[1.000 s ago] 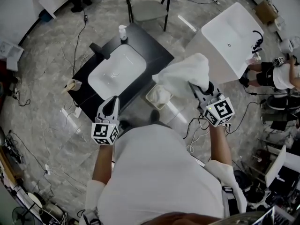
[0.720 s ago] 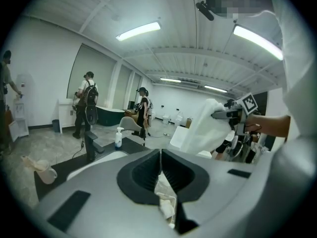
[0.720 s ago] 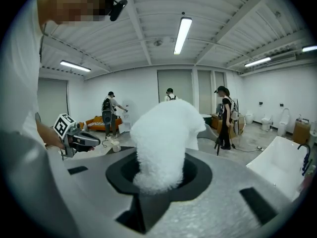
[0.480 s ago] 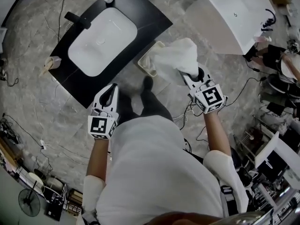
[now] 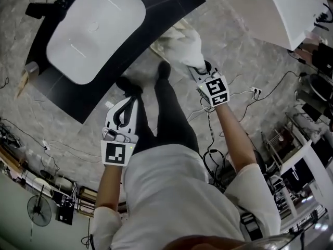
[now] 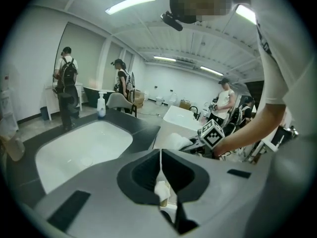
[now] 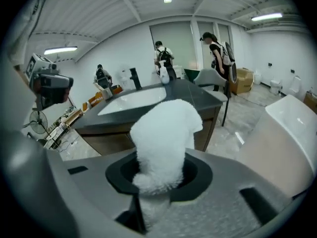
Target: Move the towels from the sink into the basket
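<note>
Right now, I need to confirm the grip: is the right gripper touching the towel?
Touching. The right gripper view shows the towel pinched between the right gripper's jaws.

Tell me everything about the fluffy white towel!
The fluffy white terry towel is bunched into a soft, crumpled lump. The right hand-held gripper pinches one end between its jaws, and the rest bulges out past them. It is held over the pale basket on the floor beside the black sink counter. Whether it touches the basket cannot be told.

White tub top right; floor fan, probably, lower left.
</note>
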Motion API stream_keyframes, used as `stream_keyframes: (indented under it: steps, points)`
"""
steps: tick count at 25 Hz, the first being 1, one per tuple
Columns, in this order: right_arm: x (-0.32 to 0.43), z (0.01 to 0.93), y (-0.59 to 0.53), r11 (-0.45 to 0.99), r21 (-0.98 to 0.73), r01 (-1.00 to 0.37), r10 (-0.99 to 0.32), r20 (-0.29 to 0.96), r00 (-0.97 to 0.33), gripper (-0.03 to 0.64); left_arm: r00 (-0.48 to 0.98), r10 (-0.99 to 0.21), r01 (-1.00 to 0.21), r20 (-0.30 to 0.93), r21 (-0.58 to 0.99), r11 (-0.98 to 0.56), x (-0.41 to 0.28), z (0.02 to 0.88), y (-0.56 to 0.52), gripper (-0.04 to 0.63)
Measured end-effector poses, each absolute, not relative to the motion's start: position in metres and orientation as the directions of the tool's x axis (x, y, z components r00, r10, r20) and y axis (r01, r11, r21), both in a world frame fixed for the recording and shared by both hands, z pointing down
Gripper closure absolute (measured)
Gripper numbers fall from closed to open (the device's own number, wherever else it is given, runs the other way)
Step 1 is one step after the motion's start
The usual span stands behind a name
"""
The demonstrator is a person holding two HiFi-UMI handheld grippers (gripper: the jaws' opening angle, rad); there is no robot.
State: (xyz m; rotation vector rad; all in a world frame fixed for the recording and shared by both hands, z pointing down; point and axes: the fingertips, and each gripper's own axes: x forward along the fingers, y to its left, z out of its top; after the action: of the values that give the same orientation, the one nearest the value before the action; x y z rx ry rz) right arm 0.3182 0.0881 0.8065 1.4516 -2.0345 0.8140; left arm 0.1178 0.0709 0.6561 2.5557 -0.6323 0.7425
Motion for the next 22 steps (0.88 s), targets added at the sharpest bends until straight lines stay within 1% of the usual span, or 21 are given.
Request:
stream_keyframes:
  steps: [6,12,16,19,20,21,22]
  points:
    - [0.339,0.976,0.102,0.157,-0.222,-0.962,-0.551,0.789,-0.272,0.502,0.737,-0.215,-0.479,0.641,0.27,-0.836,0.141,0.76,0.087,0.583]
    - [0.349,1.129,0.104,0.043,-0.222,-0.974,-0.485,0.848,-0.214,0.491,0.742,-0.145,-0.386,0.654,0.24,-0.891,0.158,0.844,0.103,0.583]
    - [0.354,1.227,0.108,-0.048,-0.184,-0.982,-0.419,0.896,-0.148,0.483,0.722,-0.126,-0.387,0.68,0.246,-0.889,0.154,0.905,0.113,0.583]
    - [0.352,1.294,0.12,-0.07,-0.145,-0.987,-0.353,0.929,-0.112,0.47,0.691,-0.114,-0.403,0.713,0.25,-0.88,0.148,0.951,0.126,0.583]
    - [0.351,1.315,0.125,-0.063,-0.132,-0.989,-0.327,0.939,-0.105,0.449,0.682,-0.104,-0.405,0.724,0.255,-0.878,0.147,0.965,0.132,0.583]
    - [0.349,1.335,0.131,-0.05,-0.124,-0.991,-0.301,0.948,-0.103,0.41,0.679,-0.093,-0.396,0.729,0.256,-0.882,0.148,0.978,0.137,0.583]
    - [0.346,1.352,0.135,-0.036,-0.121,-0.992,-0.278,0.955,-0.106,0.357,0.679,-0.081,-0.379,0.729,0.254,-0.89,0.15,0.988,0.142,0.581]
